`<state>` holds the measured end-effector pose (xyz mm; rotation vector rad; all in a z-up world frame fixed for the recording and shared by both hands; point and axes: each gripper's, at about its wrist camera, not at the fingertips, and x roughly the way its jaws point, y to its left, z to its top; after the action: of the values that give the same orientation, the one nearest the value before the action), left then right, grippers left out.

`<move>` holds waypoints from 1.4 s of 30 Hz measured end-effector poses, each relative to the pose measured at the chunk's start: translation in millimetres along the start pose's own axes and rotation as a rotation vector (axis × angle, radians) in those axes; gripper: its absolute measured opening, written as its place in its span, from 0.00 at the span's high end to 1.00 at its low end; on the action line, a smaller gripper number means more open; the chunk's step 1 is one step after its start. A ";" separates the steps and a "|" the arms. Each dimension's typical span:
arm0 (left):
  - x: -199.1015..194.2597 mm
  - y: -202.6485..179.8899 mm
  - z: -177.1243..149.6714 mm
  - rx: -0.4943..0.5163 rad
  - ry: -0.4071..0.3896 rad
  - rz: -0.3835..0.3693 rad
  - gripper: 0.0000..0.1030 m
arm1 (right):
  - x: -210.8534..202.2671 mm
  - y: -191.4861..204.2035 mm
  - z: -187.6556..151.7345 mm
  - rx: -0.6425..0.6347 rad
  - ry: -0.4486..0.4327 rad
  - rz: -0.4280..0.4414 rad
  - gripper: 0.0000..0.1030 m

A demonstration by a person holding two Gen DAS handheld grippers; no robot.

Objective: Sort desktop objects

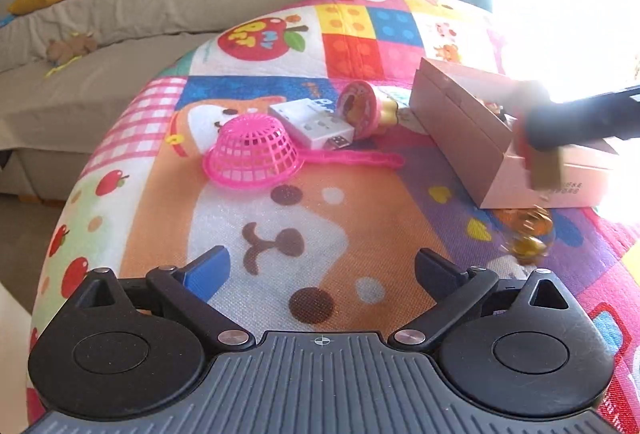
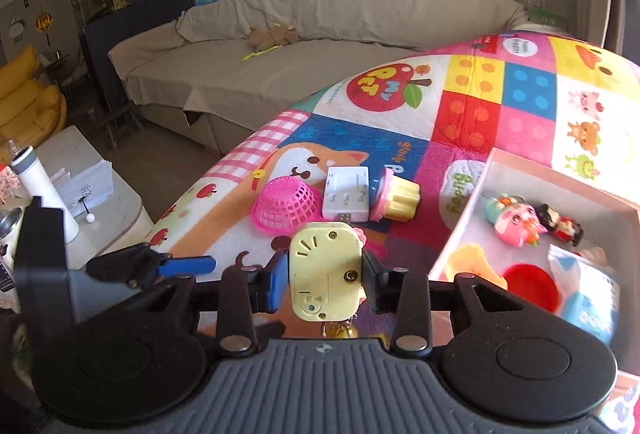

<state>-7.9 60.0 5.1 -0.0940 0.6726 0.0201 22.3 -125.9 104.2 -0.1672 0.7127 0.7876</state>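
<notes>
Yellow toy (image 2: 326, 274): clamped between my right gripper (image 2: 325, 276) pads, flat underside facing the lens, low centre of frame.
Long axis: runs up-down in the right wrist view, along my fingers; bells dangle below it.
Pink box (image 2: 460, 230): lower right of frame, just beside the toy, open top, already holding figures and a red cap.
Nearer hand: right; judged next move is a short shift right, over the box wall.
Left gripper (image 1: 320, 266): jaws spread wide, empty, above the mat (image 1: 360, 242).
</notes>
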 end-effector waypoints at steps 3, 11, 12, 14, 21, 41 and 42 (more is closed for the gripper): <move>1.7 -1.2 0.6 0.006 0.012 0.007 0.01 | -24.0 -18.8 -27.0 0.047 0.034 -0.055 0.63; 5.5 -12.1 3.9 0.064 0.031 0.046 0.00 | -50.9 -56.3 -86.1 0.142 -0.105 -0.389 0.28; 5.6 -12.9 5.8 0.065 0.023 0.040 0.00 | -52.2 -61.4 -90.6 0.172 -0.116 -0.393 0.25; 7.2 -13.9 14.3 0.053 -0.012 0.018 0.00 | -53.9 -73.3 -100.3 0.236 -0.132 -0.391 0.16; 51.4 -27.1 75.1 0.108 -0.134 0.060 0.00 | -41.5 -93.6 -128.1 0.348 -0.153 -0.422 0.13; 84.3 -61.6 89.1 0.300 -0.056 0.122 0.54 | -42.8 -119.6 -137.6 0.527 -0.184 -0.365 0.04; 72.0 -61.7 84.4 0.332 -0.060 0.122 0.54 | -43.1 -120.1 -137.5 0.531 -0.187 -0.364 0.03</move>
<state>103.8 5.6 30.9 0.2660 0.6127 0.0281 13.2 -290.0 13.7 0.2506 0.6662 0.2449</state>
